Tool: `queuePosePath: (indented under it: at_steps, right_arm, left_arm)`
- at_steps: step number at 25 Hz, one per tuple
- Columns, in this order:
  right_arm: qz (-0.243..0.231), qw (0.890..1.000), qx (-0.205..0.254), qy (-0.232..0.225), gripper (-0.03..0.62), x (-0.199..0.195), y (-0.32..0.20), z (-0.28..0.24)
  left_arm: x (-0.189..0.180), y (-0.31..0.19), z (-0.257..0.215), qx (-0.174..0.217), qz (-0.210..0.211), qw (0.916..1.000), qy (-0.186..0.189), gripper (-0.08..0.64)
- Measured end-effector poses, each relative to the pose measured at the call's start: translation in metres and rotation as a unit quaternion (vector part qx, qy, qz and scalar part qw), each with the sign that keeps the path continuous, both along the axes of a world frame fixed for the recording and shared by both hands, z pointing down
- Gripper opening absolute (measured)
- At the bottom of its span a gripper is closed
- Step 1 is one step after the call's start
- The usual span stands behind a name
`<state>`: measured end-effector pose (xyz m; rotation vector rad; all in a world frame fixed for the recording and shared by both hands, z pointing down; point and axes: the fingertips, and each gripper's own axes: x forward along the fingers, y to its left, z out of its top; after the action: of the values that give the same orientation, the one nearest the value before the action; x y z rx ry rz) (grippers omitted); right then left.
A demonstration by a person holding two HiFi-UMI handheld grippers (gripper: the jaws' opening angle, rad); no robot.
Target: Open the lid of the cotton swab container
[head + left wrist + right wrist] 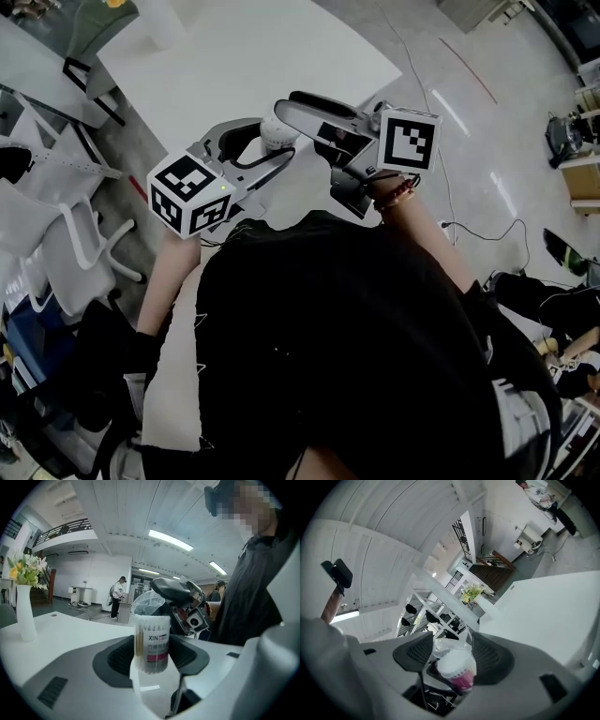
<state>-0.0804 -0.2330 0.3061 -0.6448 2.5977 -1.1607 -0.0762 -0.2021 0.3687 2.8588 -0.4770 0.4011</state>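
The container [152, 644] bears a white label. In the left gripper view its top line reads "XIN" in dark capitals, followed by a small red box whose white marks are too small to read. Below runs a line of dark Chinese characters, too blurred to make out. Under that lies a pink band with small white print, also illegible. In the right gripper view only the pink band shows. The left cube [192, 194] and right cube [408, 141] carry black-and-white square markers, not letters.
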Motion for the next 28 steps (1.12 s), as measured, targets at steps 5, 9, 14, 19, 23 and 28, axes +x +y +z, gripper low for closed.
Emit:
queuePosePath:
  at_steps: [5, 9, 14, 19, 23, 28]
  right_arm:
    - [0.008, 1.000, -0.002, -0.012, 0.265, 0.000, 0.002, 0.001]
    - [0.014, 1.000, 0.000, -0.017, 0.265, -0.001, 0.008, 0.000]
    - [0.023, 1.000, -0.001, -0.015, 0.265, -0.001, 0.009, 0.001]
    - [0.040, 0.999, 0.003, -0.018, 0.253, 0.002, 0.008, -0.001]
    - [0.044, 0.999, -0.002, -0.026, 0.249, 0.002, 0.009, -0.001]
    - [0.050, 0.998, -0.004, -0.024, 0.247, 0.003, 0.009, 0.000]
  left_arm:
    - [-0.002, 0.004, 0.000, -0.002, 0.004, 1.0000, 0.003, 0.242]
    - [-0.004, 0.010, 0.001, -0.002, 0.006, 1.0000, 0.007, 0.242]
    - [-0.006, 0.013, 0.002, -0.007, 0.006, 0.9999, 0.008, 0.242]
    - [-0.011, 0.019, 0.004, -0.007, 0.008, 0.9999, 0.002, 0.242]
    - [-0.013, 0.024, 0.007, -0.011, 0.008, 0.9999, 0.003, 0.242]
    - [-0.014, 0.026, 0.009, -0.014, 0.011, 0.9998, 0.002, 0.242]
